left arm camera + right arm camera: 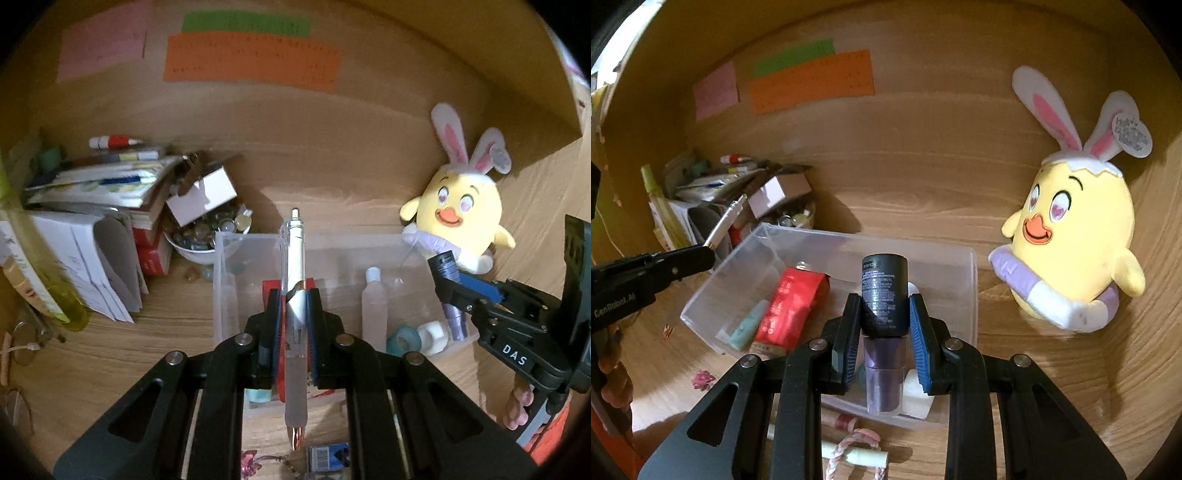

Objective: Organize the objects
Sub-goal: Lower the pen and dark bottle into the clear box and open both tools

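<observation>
Left wrist view: your left gripper [294, 306] is clamped tight on a white pen [295, 295], above the clear bin [236, 258].

Right wrist view: your right gripper [885, 317] pinches a dark-capped purple bottle [883, 295] over that bin [971, 280].

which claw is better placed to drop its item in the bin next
Either could. Slight edge to the right claw: its bottle hangs over the bin, like the left claw's pen.

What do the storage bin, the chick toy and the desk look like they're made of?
Storage bin: clear, slightly frosted plastic; its contents show through the walls.
Chick toy: soft plush fabric, matte and fuzzy, with printed eyes.
Desk: wood or wood-look laminate; grain lines show.
</observation>
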### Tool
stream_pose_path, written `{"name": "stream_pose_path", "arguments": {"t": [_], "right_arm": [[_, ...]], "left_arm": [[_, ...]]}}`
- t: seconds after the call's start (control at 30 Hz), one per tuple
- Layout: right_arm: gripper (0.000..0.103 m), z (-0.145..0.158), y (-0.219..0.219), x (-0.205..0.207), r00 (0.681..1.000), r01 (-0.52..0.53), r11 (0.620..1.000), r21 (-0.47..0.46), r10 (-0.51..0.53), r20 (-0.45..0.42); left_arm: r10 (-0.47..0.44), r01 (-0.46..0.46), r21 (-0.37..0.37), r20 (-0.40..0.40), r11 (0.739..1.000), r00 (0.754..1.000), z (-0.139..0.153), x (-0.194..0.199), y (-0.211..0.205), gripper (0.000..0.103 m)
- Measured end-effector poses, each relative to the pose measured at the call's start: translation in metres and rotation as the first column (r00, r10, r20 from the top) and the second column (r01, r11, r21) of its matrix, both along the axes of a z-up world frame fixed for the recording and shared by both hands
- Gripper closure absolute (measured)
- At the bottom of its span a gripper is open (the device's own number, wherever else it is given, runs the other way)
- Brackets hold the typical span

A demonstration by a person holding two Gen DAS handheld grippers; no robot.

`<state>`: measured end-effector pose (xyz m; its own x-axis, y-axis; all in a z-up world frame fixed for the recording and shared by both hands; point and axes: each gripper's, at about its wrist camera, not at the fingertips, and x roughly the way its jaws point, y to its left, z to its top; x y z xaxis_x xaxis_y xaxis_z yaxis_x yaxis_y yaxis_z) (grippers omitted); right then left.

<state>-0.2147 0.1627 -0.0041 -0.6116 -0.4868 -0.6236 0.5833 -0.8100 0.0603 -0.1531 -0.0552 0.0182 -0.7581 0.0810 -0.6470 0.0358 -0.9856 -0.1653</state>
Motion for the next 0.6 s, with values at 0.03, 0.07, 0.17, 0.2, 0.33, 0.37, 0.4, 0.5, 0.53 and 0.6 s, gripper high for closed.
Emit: {"name": "stream_pose_path", "arguments": {"t": [0.03, 0.07, 0.17, 0.2, 0.33, 0.37, 0.4, 0.5, 0.53, 0.6], "right_arm": [[0.079, -0.002, -0.001, -0.002, 1.000, 0.001, 1.000, 0.003, -0.001, 0.008], [0.079, -0.004, -0.002, -0.004, 1.000, 0.000, 1.000, 0.005, 0.000, 0.013], [0.079, -0.010, -0.005, -0.008, 1.000, 0.004, 1.000, 0.020, -0.004, 0.022], [0.079, -0.012, -0.007, -0.009, 1.000, 0.004, 1.000, 0.027, -0.005, 0.025], [0.079, -0.019, -0.014, -0.012, 0.999, -0.007, 0.999, 0.049, 0.005, 0.043], [0.079, -0.022, -0.016, -0.012, 0.999, -0.011, 0.998, 0.055, 0.009, 0.046], [0.079, -0.023, -0.017, -0.012, 0.999, -0.015, 0.998, 0.058, 0.013, 0.050], [0.079, -0.028, -0.021, -0.013, 0.997, -0.029, 0.998, 0.060, 0.025, 0.070], [0.079, -0.029, -0.022, -0.013, 0.996, -0.035, 0.998, 0.056, 0.030, 0.079], [0.079, -0.032, -0.023, -0.014, 0.994, -0.046, 0.998, 0.049, 0.041, 0.097]], "left_arm": [[0.000, 0.000, -0.002, 0.008, 1.000, 1.000, -0.002, -0.003, 0.001, 0.091], [0.002, -0.002, -0.006, 0.013, 1.000, 1.000, -0.004, -0.006, 0.002, 0.091], [0.004, -0.004, -0.007, 0.029, 1.000, 1.000, -0.009, -0.015, 0.003, 0.091], [0.002, -0.001, -0.006, 0.035, 1.000, 0.999, -0.010, -0.018, 0.003, 0.091], [-0.012, 0.013, -0.011, 0.054, 1.000, 0.998, -0.014, -0.026, 0.007, 0.091], [-0.018, 0.019, -0.010, 0.058, 1.000, 0.998, -0.016, -0.028, 0.007, 0.091], [-0.026, 0.026, -0.007, 0.064, 1.000, 0.998, -0.018, -0.030, 0.008, 0.091], [-0.047, 0.047, 0.001, 0.079, 0.999, 0.996, -0.024, -0.035, 0.009, 0.091], [-0.052, 0.052, 0.004, 0.083, 0.999, 0.995, -0.026, -0.037, 0.010, 0.091], [-0.064, 0.064, 0.005, 0.094, 0.998, 0.994, -0.030, -0.039, 0.011, 0.091]]}}
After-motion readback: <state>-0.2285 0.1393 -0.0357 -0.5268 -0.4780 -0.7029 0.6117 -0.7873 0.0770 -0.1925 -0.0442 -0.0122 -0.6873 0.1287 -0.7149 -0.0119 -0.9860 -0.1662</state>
